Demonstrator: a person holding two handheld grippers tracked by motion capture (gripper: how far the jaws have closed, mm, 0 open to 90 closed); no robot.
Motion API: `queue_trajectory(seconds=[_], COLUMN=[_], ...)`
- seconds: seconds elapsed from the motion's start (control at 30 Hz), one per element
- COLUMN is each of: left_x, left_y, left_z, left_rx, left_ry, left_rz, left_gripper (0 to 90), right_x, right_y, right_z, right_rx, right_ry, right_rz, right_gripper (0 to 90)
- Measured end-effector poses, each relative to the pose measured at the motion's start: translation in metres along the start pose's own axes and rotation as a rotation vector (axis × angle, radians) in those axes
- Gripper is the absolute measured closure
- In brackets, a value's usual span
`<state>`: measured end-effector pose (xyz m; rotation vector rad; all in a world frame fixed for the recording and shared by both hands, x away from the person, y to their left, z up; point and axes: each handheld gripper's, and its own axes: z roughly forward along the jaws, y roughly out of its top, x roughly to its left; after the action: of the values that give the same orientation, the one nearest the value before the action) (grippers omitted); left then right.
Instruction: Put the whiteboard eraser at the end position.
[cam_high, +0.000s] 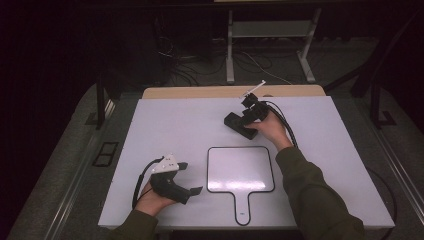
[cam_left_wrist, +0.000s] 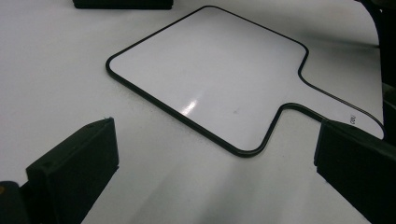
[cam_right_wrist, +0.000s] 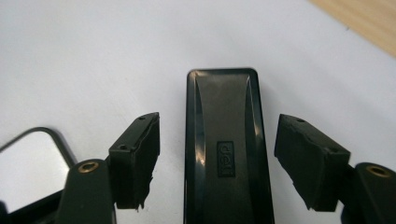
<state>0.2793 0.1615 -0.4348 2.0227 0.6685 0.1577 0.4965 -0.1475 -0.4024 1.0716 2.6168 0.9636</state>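
A black eraser block (cam_high: 231, 120) lies on the white table (cam_high: 165, 125) toward the far right. My right gripper (cam_high: 245, 125) reaches over it from the near side. In the right gripper view the eraser (cam_right_wrist: 224, 107) sits lengthwise between the jaws of the right gripper (cam_right_wrist: 219, 140), with a gap on each side, so they are open. A small handled whiteboard (cam_high: 240, 170) with a black rim lies flat at the near centre. My left gripper (cam_high: 191, 177) rests left of it, open and holding nothing. In the left gripper view the whiteboard (cam_left_wrist: 210, 70) lies beyond the left gripper (cam_left_wrist: 215, 135).
A wooden strip (cam_high: 200, 92) runs along the table's far edge. Beyond it the dark floor holds cables and the legs of a metal stand (cam_high: 230, 60). The person's right sleeve (cam_high: 315, 200) crosses the table's near right.
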Motion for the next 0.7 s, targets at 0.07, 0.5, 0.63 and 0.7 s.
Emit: queue_trajectory(seconds=[0.07,0.5,0.63,0.7], left_x=[0.000,-0.001,-0.002,-0.002], left_y=[0.000,-0.001,-0.001,-0.001], left_z=[0.000,0.000,0.001,0.000], left_rx=[0.001,0.011,0.011,0.011], left_ry=[0.001,0.001,0.000,-0.001], left_rz=[-0.001,0.006,0.005,0.007], left_gripper=[0.0,0.0,0.0,0.0], right_x=[-0.001,0.010,0.016,0.020], right_y=[-0.001,-0.030,-0.045,-0.051], right_z=[-0.005,-0.034,-0.045,-0.050], right_rx=[-0.024,-0.149,-0.203,-0.215], right_ry=[0.018,0.001,-0.004,-0.018], right_rz=[0.016,0.031,0.024,0.012], right_gripper=[27.8,18.6,17.1,17.0])
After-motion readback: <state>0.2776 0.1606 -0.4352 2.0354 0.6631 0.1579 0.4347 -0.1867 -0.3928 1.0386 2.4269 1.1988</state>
